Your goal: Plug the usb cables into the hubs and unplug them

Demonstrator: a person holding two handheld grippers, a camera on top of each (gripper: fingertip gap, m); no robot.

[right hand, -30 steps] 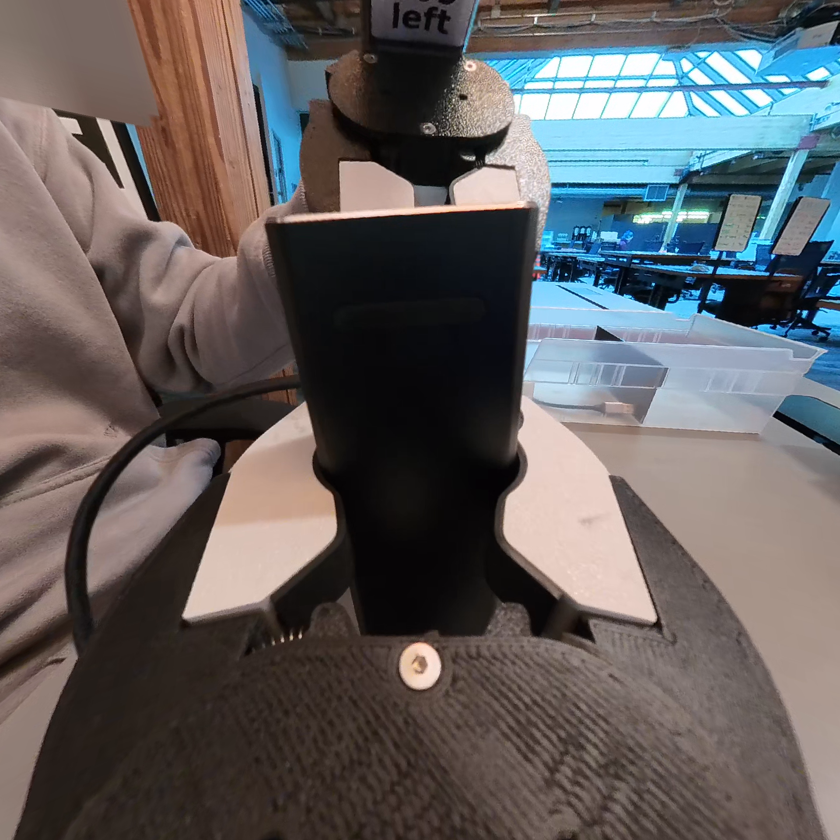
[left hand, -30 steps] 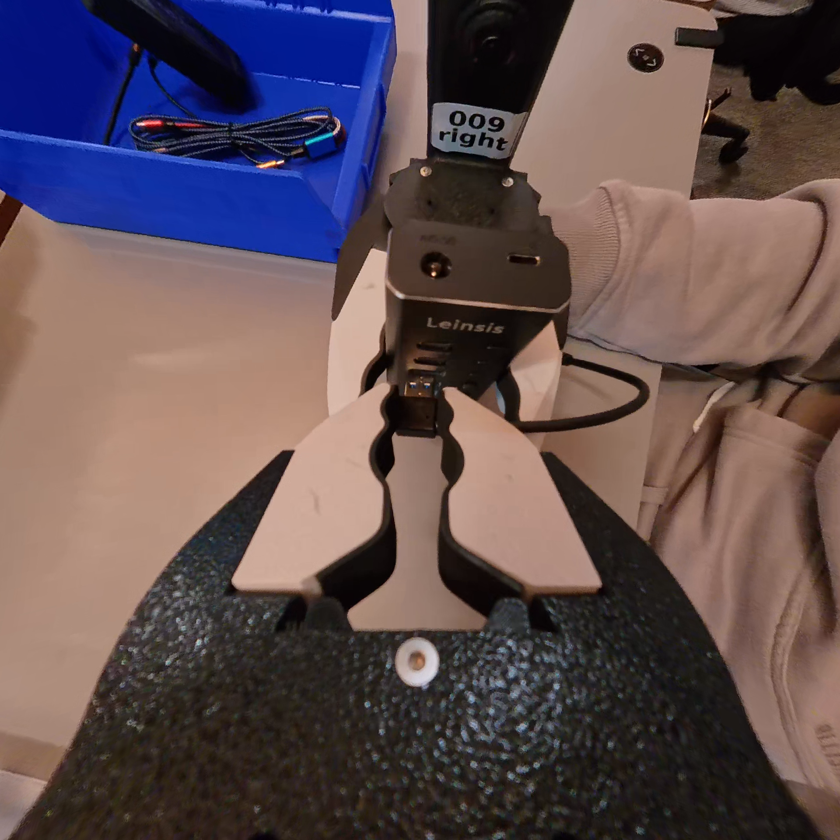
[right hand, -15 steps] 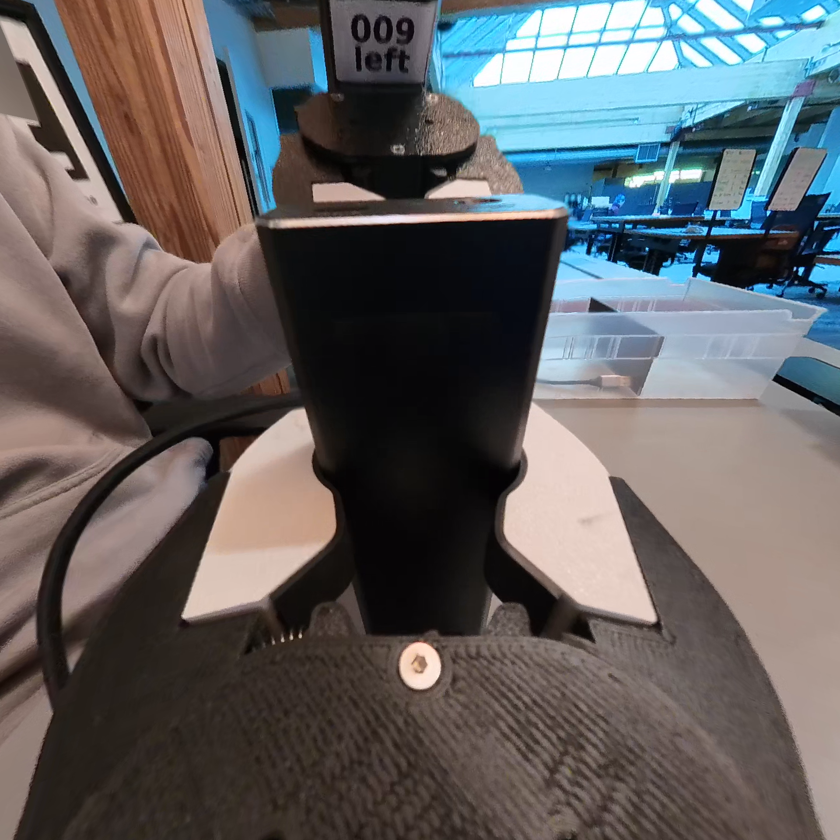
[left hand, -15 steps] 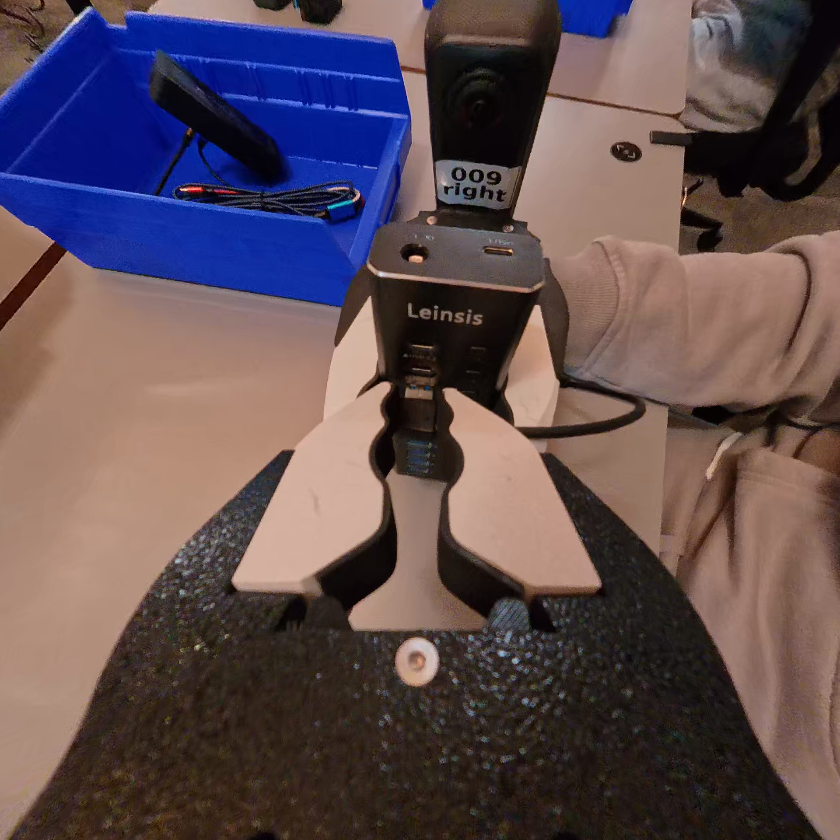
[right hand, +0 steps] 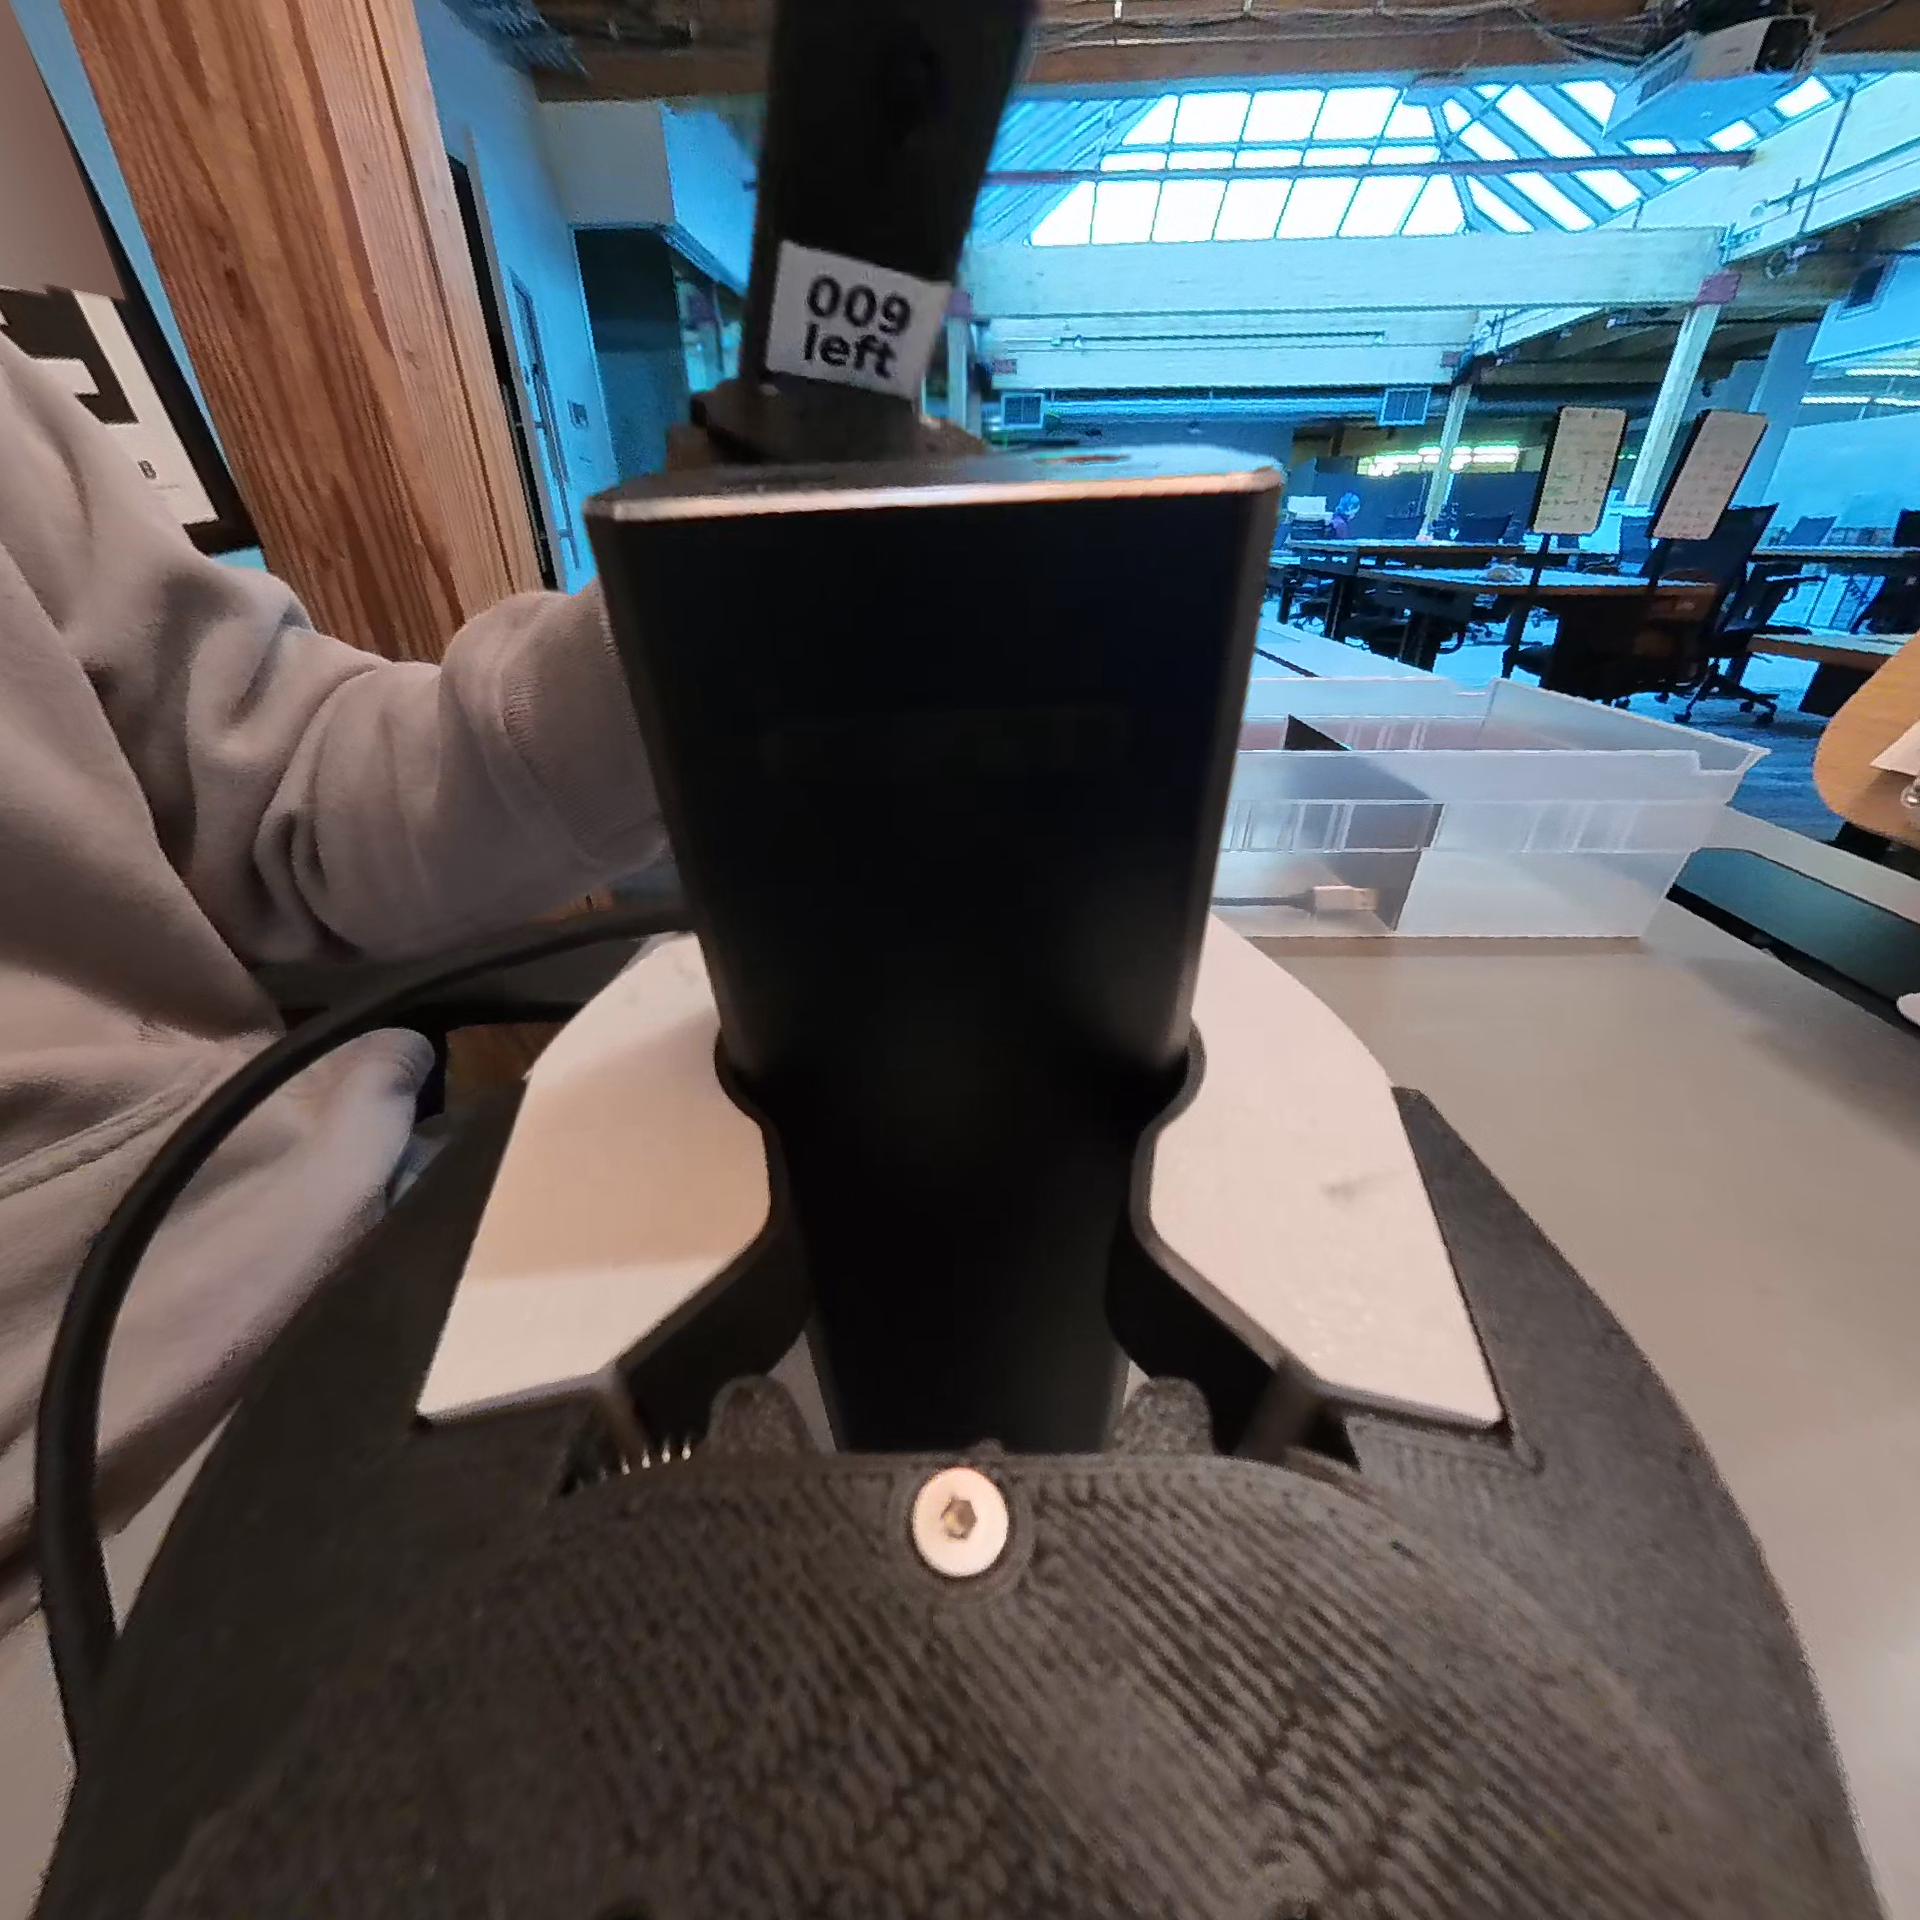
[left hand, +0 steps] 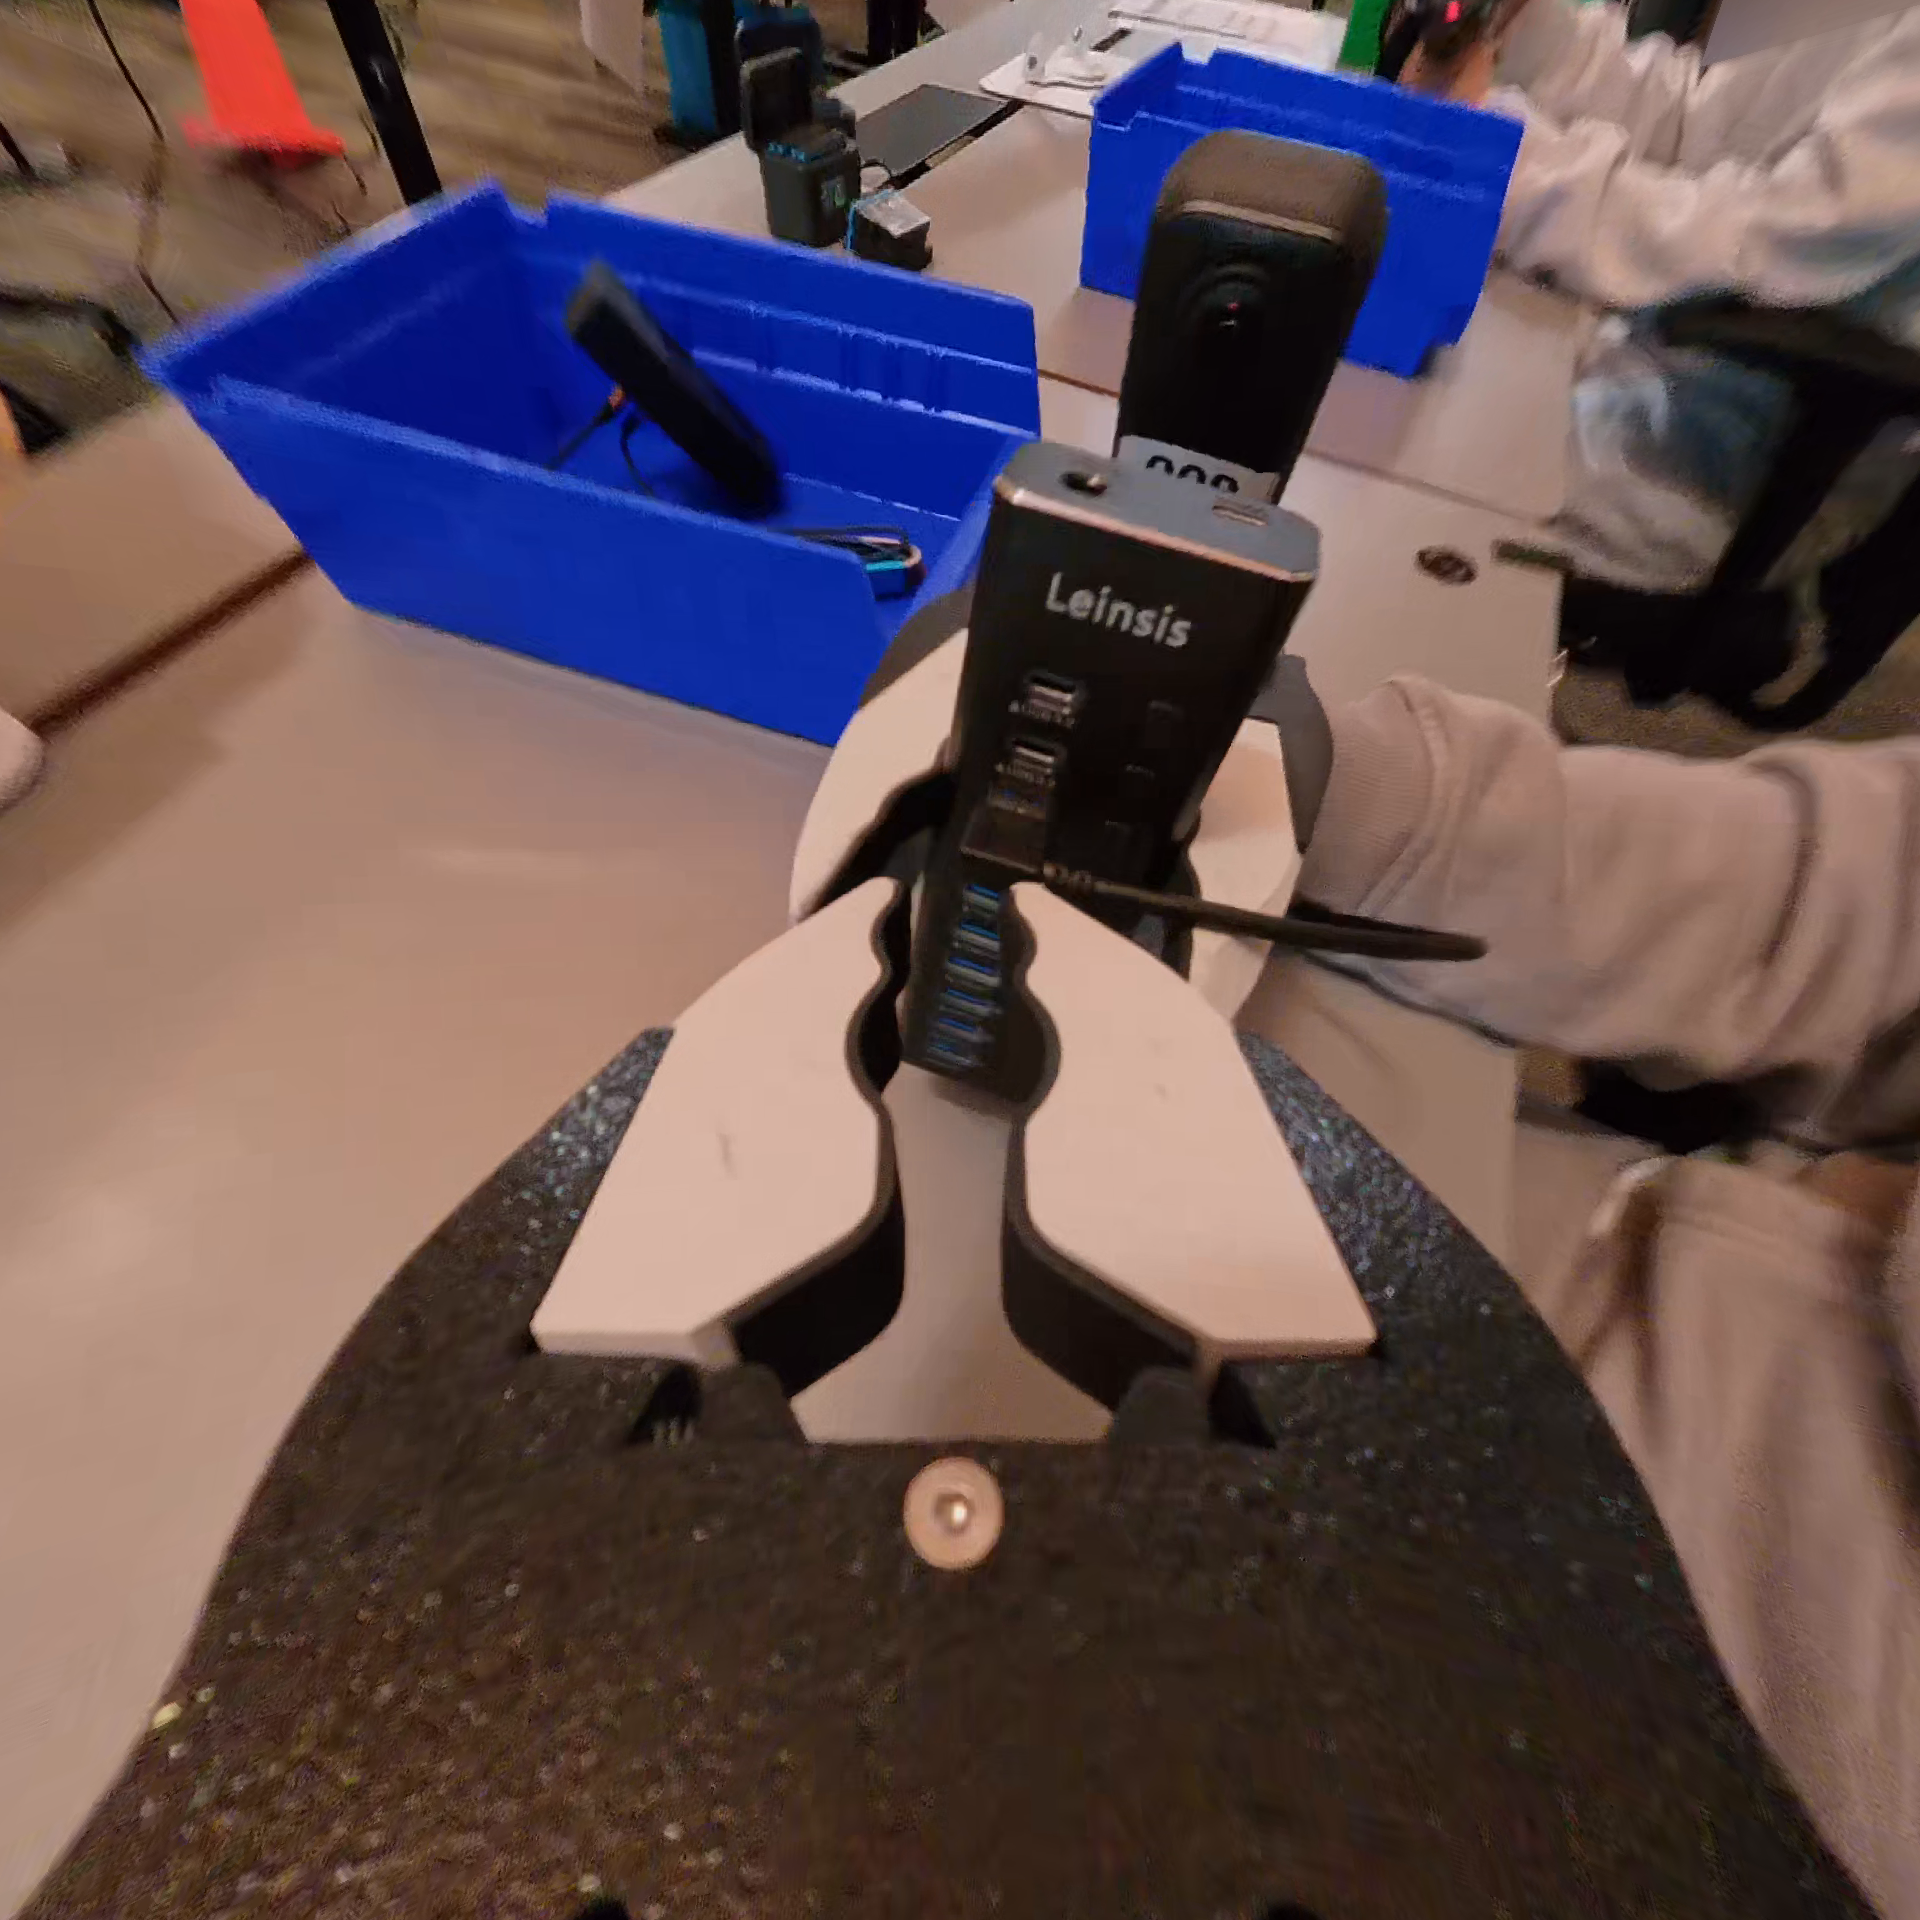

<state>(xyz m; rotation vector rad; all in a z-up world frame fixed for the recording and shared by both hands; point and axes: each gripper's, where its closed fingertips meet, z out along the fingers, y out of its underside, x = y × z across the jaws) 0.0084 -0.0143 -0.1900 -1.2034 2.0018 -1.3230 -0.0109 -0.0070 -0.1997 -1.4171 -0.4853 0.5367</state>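
A black USB hub (left hand: pixel 1122 665) stands upright, and my right gripper (right hand: pixel 956 1049) is shut on its lower part. The hub's plain back (right hand: pixel 935 779) fills the right wrist view. A black USB plug (left hand: pixel 1008 836) sits in a port on the hub's left column, and its cable (left hand: pixel 1299 925) runs off to the right. My left gripper (left hand: pixel 961 904) is just below the plug, with its jaws a narrow gap apart. Only the hub's blue ports (left hand: pixel 966 987) show between them. The cable also loops at the left in the right wrist view (right hand: pixel 156 1195).
A blue bin (left hand: pixel 582 592) at the back left holds another black hub (left hand: pixel 665 395) and a coiled cable (left hand: pixel 873 561). A second blue bin (left hand: pixel 1299 145) stands farther back. A clear bin (right hand: pixel 1455 831) holds a loose plug (right hand: pixel 1340 899). A person's grey sleeves (left hand: pixel 1558 862) are close by.
The plug was between my left fingertips at the hub's port. It now stays in the port while my left gripper has drawn back and below it. The hub has tilted more upright.
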